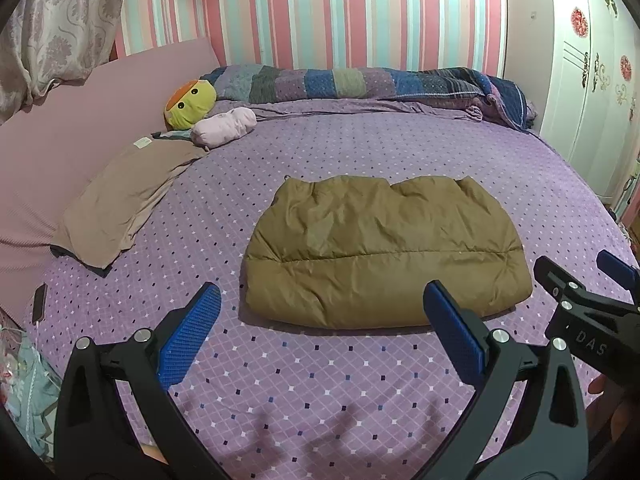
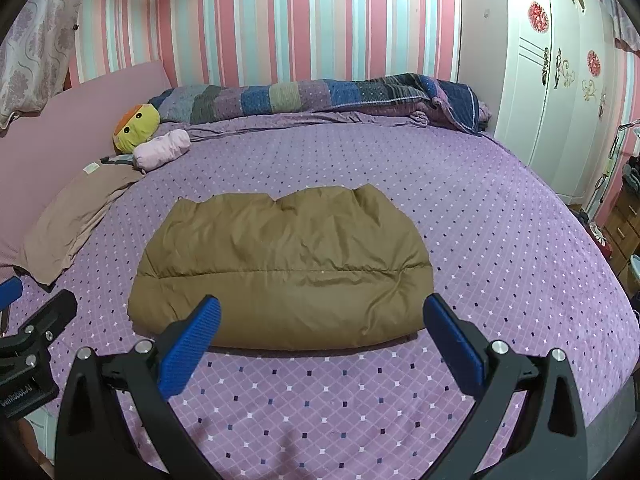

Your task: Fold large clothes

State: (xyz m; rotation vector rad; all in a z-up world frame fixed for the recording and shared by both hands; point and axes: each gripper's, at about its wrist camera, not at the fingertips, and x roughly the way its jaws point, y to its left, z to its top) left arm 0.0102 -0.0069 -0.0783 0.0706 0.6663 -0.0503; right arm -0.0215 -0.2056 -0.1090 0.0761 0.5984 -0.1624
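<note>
A puffy olive-brown jacket (image 1: 380, 252) lies folded into a compact bundle in the middle of the purple bed (image 1: 320, 380); the right wrist view shows the same jacket (image 2: 280, 268) and bed (image 2: 500, 240). My left gripper (image 1: 322, 320) hovers open just in front of the jacket's near edge, its blue pads apart and holding nothing. My right gripper (image 2: 322, 330) is open too, with both pads over the jacket's near edge and nothing gripped. In the left wrist view the right gripper (image 1: 584, 280) shows at the right edge.
A brown pillow (image 1: 120, 200) lies at the left by a pink headboard (image 1: 60, 140). A yellow plush toy (image 1: 190, 104) and a pink roll (image 1: 224, 126) sit beyond it. A striped quilt (image 1: 360, 82) lines the far edge. A white wardrobe (image 2: 560, 80) stands to the right. A phone (image 1: 39, 302) lies at the bed's left edge.
</note>
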